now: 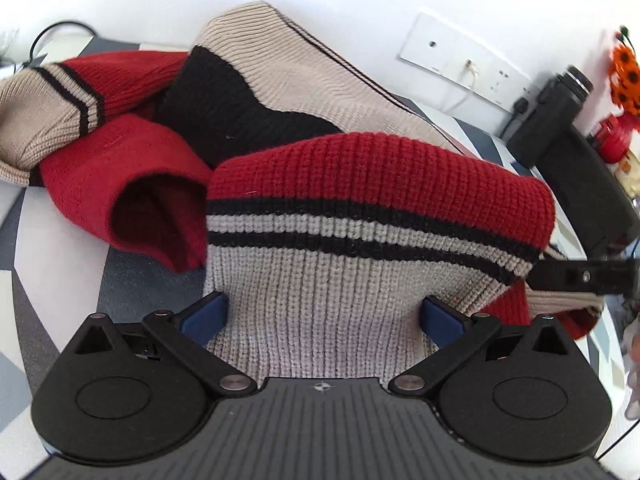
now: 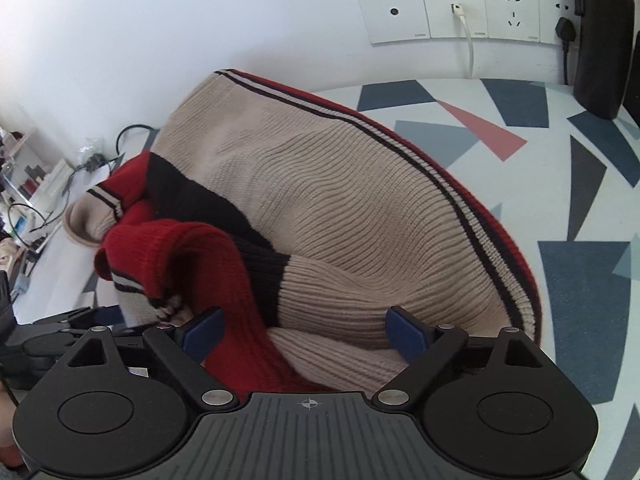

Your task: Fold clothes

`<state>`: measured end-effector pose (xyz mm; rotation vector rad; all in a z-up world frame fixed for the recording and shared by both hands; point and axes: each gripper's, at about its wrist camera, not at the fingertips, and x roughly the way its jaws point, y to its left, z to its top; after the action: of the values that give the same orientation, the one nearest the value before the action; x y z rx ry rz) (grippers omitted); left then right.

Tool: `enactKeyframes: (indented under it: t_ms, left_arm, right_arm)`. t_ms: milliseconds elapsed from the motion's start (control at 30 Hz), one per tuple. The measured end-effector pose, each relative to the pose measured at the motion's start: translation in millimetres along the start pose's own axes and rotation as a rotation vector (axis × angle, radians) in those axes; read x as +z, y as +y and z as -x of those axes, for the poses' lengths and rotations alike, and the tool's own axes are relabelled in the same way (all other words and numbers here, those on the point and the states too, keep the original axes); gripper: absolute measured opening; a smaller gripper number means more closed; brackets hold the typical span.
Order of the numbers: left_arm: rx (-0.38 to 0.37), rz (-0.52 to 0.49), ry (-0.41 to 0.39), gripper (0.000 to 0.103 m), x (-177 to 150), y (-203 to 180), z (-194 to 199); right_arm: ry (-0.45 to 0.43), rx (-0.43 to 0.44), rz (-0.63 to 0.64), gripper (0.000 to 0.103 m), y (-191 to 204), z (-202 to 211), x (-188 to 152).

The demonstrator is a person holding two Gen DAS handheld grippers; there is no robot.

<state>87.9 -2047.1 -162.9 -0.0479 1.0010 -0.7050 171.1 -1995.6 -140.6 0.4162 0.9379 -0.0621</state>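
Observation:
A knit sweater in beige, red and black lies bunched on the patterned table. My left gripper stands open above a folded-over part with a red band and black stripes; beige knit fills the space between its blue pads. A red sleeve cuff gapes open to the left of it. My right gripper is open too, low over the sweater's near edge, with a red fold and beige ribbing between its fingers.
A white wall with a row of sockets and a plugged white cable stands behind the table. A tall black flask stands at the back right. Cables and clutter lie at the far left. Orange flowers stand at the right edge.

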Motion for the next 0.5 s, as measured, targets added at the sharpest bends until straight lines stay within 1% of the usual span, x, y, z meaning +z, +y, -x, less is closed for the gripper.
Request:
enactKeyframes:
  t_ms: [67, 200, 300, 367, 500]
  left_arm:
    - [-0.007, 0.034, 0.007, 0.103, 2.8, 6.4, -2.5]
    - [-0.007, 0.064, 0.022, 0.103, 5.0, 13.5, -6.2]
    - [-0.007, 0.084, 0.029, 0.103, 4.6, 15.9, -7.9]
    - [-0.002, 0.08, 0.03, 0.103, 3.4, 16.9, -8.7]
    - [0.002, 0.076, 0.031, 0.103, 0.6, 20.3, -10.7]
  right_arm:
    - [-0.02, -0.034, 0.032, 0.086, -1.1, -0.4, 5.8]
    - [-0.073, -0.1, 0.057, 0.086, -13.3, -3.0, 29.7]
    - [-0.098, -0.162, 0.063, 0.086, -24.8, -16.9, 51.2]
    - [-0.081, -0.211, 0.095, 0.087, -28.7, -36.4, 62.5]
    - [0.013, -0.301, 0.169, 0.086, -34.0, -85.6, 68.9]
